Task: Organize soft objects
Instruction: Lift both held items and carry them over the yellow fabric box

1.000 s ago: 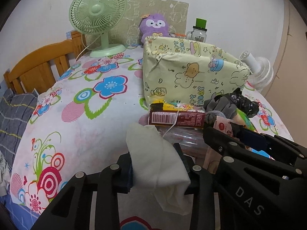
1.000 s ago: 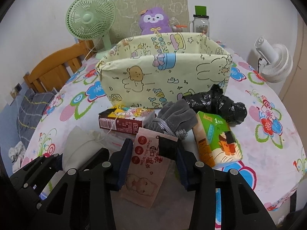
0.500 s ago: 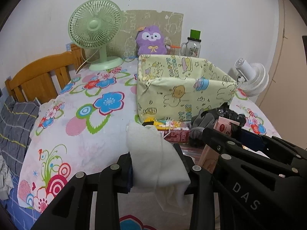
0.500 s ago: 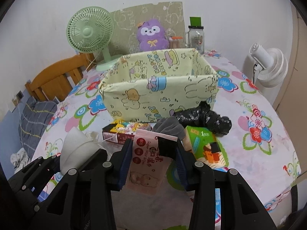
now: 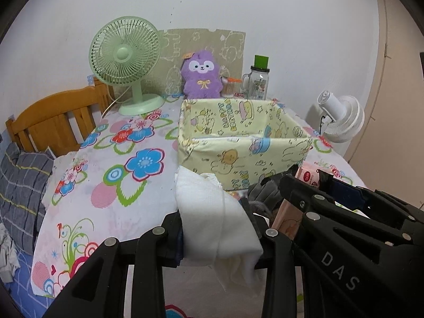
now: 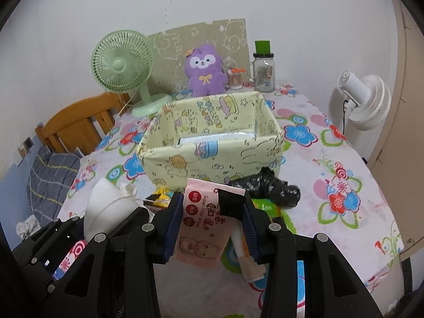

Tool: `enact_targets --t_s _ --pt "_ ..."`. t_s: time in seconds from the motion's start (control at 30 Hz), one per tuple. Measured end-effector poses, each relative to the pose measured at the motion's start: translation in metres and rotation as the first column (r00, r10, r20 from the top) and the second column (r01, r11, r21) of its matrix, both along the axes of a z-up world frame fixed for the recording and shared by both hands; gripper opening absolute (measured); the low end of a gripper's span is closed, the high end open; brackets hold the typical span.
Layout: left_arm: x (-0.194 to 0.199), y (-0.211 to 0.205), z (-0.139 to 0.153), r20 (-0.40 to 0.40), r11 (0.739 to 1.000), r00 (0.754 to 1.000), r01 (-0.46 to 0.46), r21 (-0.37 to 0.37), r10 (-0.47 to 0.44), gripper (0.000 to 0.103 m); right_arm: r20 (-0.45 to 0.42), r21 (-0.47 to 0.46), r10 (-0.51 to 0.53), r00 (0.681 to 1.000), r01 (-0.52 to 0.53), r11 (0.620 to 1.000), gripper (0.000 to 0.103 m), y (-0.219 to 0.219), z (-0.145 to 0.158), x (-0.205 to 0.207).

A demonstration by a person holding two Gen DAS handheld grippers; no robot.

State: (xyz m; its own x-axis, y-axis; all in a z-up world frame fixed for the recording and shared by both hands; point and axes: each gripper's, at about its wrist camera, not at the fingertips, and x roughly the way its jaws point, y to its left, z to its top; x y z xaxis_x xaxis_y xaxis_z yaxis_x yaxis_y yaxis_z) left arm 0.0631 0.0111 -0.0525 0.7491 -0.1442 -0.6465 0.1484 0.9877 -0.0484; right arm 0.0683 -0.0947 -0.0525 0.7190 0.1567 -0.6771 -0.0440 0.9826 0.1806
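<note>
Through my left wrist camera, my left tongs point(image 5: 217, 228) are pinched on a folded white cloth point(image 5: 212, 212), carried above the near part of the flowered table point(image 5: 111, 185) and short of the yellow fabric bin point(image 5: 238, 137), whose inside looks bare except for a pale liner at the bottom. My right tongs point(image 5: 312, 193) cross the lower right of this view with a pink pack between them, and a grey glove point(image 5: 262, 189) lies just in front of the bin. Through my right wrist camera, the right tongs point(image 6: 212, 222) are pressed on the pink wet-wipes pack point(image 6: 204, 228), held up before the bin point(image 6: 212, 137). On the table near the bin's front wall lie a crumpled black bag point(image 6: 270, 188), a green packet point(image 6: 267, 206) partly hidden by my fingers, and a yellow-topped box. By my judgement the sorting has barely begun: nothing is in the bin yet, two items are in my grip ready to go in, and the rest wait on the table.
</note>
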Motion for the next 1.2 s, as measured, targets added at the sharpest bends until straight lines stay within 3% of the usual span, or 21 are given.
enact_targets --t_s 1.2 --pt "0.028 -0.046 0.058 0.104 1.000 0.994 0.010 0.007 -0.011 0.035 0.131 -0.007 -0.021 0.991 0.022 1.000 0.046 -0.043 0.057 0.026"
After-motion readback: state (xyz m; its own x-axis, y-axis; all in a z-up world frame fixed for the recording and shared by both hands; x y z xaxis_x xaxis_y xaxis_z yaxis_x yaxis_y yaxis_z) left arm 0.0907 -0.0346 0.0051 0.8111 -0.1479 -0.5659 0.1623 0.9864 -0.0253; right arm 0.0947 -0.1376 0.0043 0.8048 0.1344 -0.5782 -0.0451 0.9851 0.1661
